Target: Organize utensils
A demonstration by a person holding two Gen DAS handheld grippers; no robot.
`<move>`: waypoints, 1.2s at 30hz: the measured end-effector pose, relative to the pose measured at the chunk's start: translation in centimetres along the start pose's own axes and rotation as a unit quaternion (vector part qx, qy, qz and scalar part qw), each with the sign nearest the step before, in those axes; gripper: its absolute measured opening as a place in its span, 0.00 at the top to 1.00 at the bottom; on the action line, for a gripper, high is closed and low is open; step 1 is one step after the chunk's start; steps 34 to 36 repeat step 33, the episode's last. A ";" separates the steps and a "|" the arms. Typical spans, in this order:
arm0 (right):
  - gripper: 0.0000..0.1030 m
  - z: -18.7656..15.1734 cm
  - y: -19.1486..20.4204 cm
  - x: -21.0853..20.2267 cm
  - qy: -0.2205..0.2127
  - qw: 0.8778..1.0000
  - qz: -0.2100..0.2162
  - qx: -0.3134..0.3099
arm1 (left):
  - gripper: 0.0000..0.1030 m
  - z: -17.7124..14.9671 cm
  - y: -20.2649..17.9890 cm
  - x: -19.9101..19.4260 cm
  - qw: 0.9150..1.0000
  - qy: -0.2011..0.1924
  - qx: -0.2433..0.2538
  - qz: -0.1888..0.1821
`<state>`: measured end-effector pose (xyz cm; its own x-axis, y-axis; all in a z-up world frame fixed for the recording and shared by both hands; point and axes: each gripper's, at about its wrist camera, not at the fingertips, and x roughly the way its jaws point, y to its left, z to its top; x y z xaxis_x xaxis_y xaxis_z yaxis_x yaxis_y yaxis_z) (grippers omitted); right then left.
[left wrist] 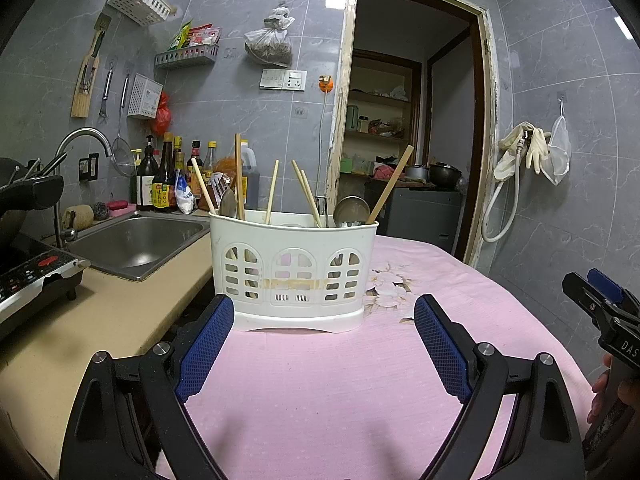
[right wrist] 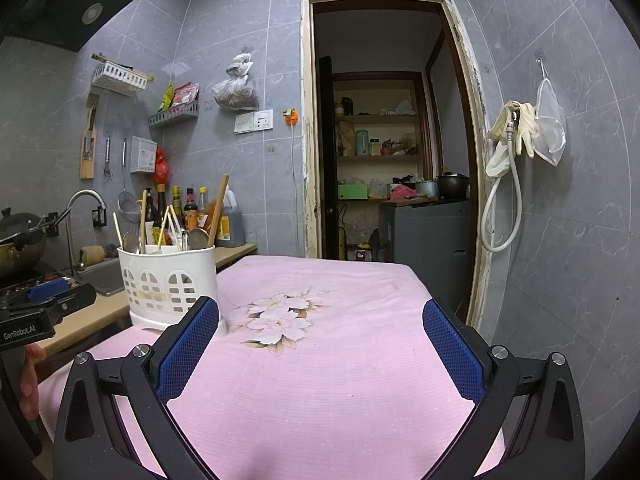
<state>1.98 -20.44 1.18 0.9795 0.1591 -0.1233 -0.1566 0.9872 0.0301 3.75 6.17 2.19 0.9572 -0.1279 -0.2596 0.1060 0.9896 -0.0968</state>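
Left wrist view, holder: the white utensil holder [left wrist: 294,268] is standing upright on the pink cloth [left wrist: 320,380], just ahead of the left gripper [left wrist: 324,318].
Left wrist view, contents: wooden chopsticks [left wrist: 239,178] and metal spoons [left wrist: 351,210] are sticking up out of the holder, leaning every which way (spread across it rather than bunched together).
Left wrist view, left gripper: its blue pads are standing wide apart and gripping nothing.
Right wrist view, holder: it is sitting at the cloth's left edge, beside the beige counter [right wrist: 80,322] and the sink [right wrist: 104,276].
Right wrist view, right gripper [right wrist: 320,324]: its pads are spread wide over bare cloth and carrying nothing.
Right wrist view, loose items: no utensil is lying on the cloth or on the visible counter.
Progress: every utensil in sight is already sitting in the holder; this is fitting either a finished gathering or an unsorted jumble awaiting sorting (the pictures are not settling which).
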 end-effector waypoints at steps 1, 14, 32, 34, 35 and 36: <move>0.00 0.0 0.0 0.0 0.000 1.000 0.000 0.000 | 0.14 -0.1 0.0 0.0 1.000 0.000 0.000 0.000; 0.00 0.0 0.1 0.0 0.000 1.000 0.000 0.000 | 0.14 -0.4 -0.3 0.0 1.000 0.002 0.000 0.000; 0.00 0.0 0.2 0.0 0.002 1.000 0.000 0.001 | 0.14 -0.4 -1.0 0.3 1.000 -0.001 0.008 0.006; 0.00 0.0 0.2 -0.1 0.002 1.000 0.000 0.001 | 0.14 -0.4 -1.0 0.3 1.000 0.000 0.008 0.006; 0.00 0.0 0.2 -0.1 0.002 1.000 0.000 0.001 | 0.14 -0.4 -1.0 0.3 1.000 0.000 0.008 0.006; 0.00 0.0 0.2 -0.1 0.002 1.000 0.000 0.001 | 0.14 -0.4 -1.0 0.3 1.000 0.000 0.008 0.006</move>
